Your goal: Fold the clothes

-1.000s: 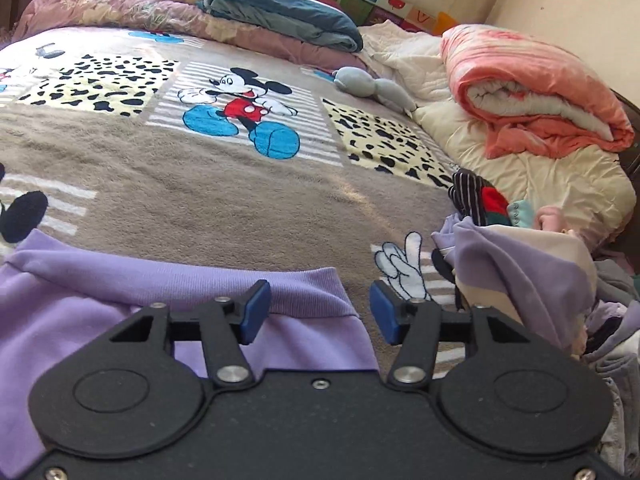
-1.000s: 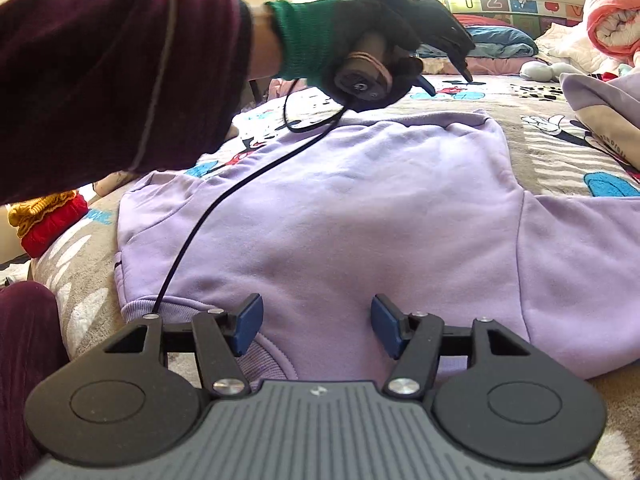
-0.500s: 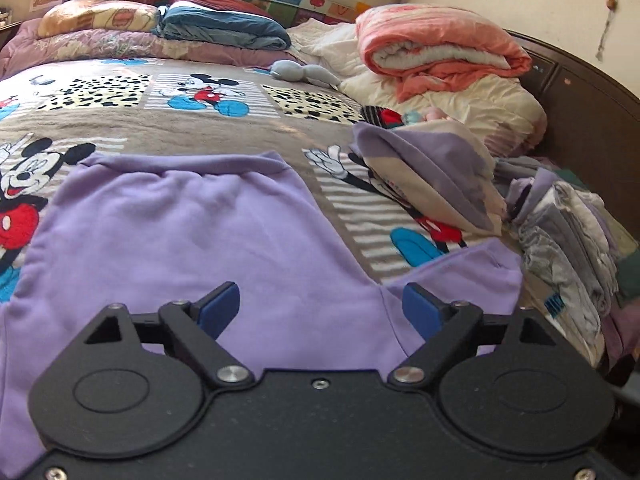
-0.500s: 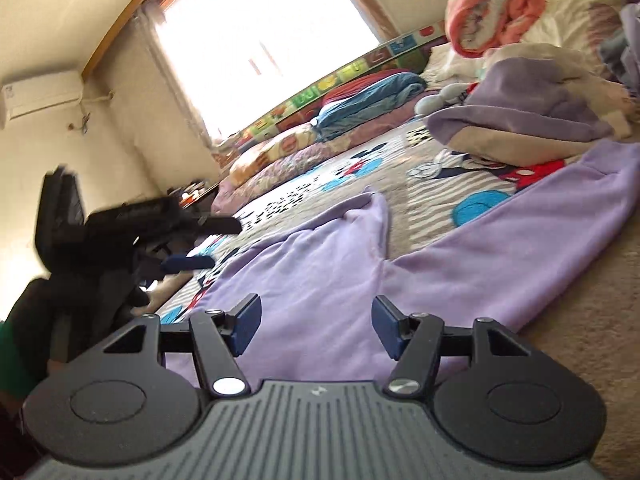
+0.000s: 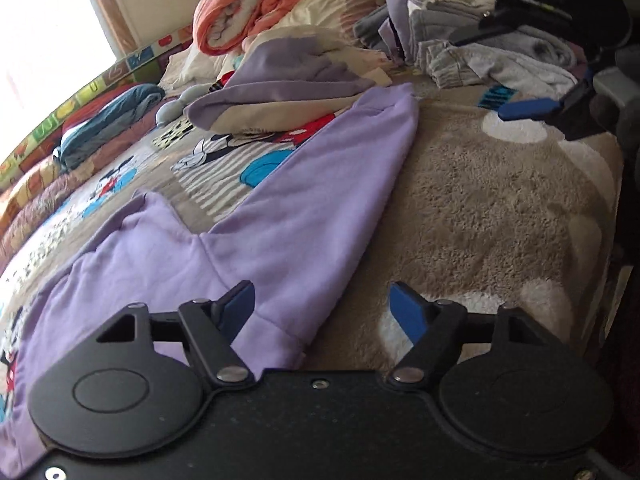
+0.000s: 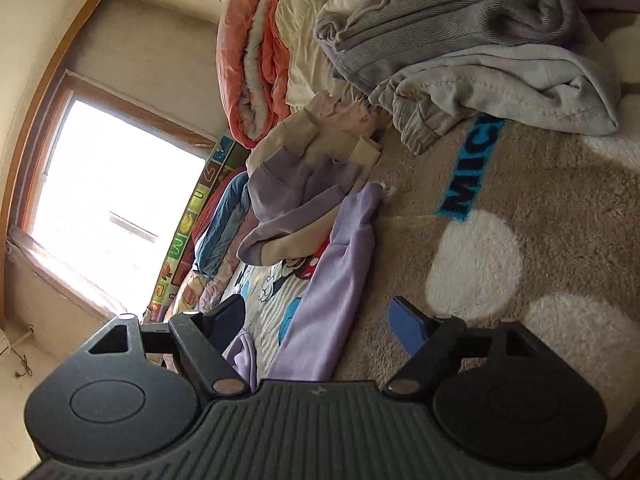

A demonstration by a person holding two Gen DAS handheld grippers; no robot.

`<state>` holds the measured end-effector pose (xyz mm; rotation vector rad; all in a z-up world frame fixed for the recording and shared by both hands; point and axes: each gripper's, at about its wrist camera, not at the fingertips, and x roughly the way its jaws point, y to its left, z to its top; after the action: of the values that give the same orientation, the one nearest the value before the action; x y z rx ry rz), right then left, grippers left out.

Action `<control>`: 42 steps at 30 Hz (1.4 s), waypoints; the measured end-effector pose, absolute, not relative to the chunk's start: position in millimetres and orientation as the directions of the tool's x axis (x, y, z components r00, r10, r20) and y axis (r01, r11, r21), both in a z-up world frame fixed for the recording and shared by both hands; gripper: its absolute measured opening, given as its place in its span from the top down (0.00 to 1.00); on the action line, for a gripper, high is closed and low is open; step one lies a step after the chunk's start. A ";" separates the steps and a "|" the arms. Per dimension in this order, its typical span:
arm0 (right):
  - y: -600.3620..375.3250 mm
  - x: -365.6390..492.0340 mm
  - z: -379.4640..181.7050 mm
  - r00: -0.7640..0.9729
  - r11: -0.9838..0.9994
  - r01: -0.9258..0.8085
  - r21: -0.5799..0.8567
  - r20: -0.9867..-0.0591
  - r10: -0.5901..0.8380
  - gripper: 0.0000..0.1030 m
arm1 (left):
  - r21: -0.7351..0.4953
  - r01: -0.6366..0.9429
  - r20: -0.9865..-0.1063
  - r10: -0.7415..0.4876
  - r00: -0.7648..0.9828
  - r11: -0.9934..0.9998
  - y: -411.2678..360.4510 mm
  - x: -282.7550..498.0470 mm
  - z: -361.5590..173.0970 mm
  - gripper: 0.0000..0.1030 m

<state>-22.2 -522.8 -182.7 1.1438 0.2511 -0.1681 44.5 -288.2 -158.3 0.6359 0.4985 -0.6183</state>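
Looking along your left gripper, you see its blue pads standing apart and closing, with nothing pressed between them — the lilac sweatshirt lies flat on the bed beneath, and its sleeve runs away from you up and to the right across the fleecy cartoon blanket. The left pad sits over the lilac cloth, the right pad over bare blanket. The sleeve's cuff ends just beside a folded purple-and-beige garment. Behind that lie a rolled orange quilt and a heap of grey clothes. At the right edge your right gripper shows, one blue finger level above the blanket, touching nothing that can be seen.

Right wrist view — the picture is rolled hard, so the window stands at the left. Your right gripper has its jaws wide and opening, empty. The lilac sleeve reaches up between the two fingers from below, cuff uppermost, lying on the blanket and clear of both pads. The cuff touches the purple-and-beige garment. The grey heap fills the upper right, the orange quilt beside it.
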 end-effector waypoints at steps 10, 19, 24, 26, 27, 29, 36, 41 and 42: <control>-561.0 -28.2 -199.3 0.946 0.316 0.323 0.892 -0.308 -0.097 0.23 | 0.576 0.660 -0.564 -0.350 0.748 0.483 -388.1 75.9 -173.6 0.45; -576.7 -36.2 -214.0 0.942 0.202 0.325 0.924 -0.296 -0.158 0.25 | 0.643 0.637 -0.562 -0.303 0.770 0.426 -467.3 112.3 -178.0 0.49; -576.8 -37.8 -215.1 0.944 0.206 0.318 0.926 -0.288 -0.164 0.24 | 0.688 0.614 -0.555 -0.265 0.788 0.386 -506.1 126.2 -185.3 0.59; -575.6 -41.4 -215.4 0.942 0.214 0.321 0.923 -0.290 -0.167 0.24 | 0.693 0.618 -0.566 -0.251 0.785 0.371 -516.4 129.3 -188.7 0.76; -575.4 -40.9 -214.9 0.942 0.218 0.324 0.921 -0.291 -0.170 0.24 | 0.686 0.625 -0.577 -0.246 0.779 0.373 -519.0 130.9 -188.9 0.89; -575.2 -41.2 -214.5 0.941 0.219 0.324 0.921 -0.289 -0.177 0.24 | 0.672 0.631 -0.583 -0.249 0.774 0.387 -518.8 132.5 -184.4 0.95; -570.6 -47.1 -213.3 0.963 0.201 0.245 0.948 -0.214 -0.164 0.19 | 0.468 0.652 -0.538 -0.393 0.745 0.596 -456.4 146.0 -88.2 0.96; -522.4 -19.5 -175.8 0.991 0.474 0.105 0.874 -0.130 0.020 0.19 | 0.224 0.651 -0.468 -0.506 0.725 0.725 -375.9 151.5 -6.9 0.97; -504.7 -12.8 -165.6 0.990 0.550 0.071 0.832 -0.127 0.064 0.19 | 0.192 0.640 -0.454 -0.511 0.730 0.744 -360.7 152.6 3.9 0.97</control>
<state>-12.8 -504.7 -165.6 0.9893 0.1487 -0.0037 152.6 -360.7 3.9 0.3508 0.3907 -0.6485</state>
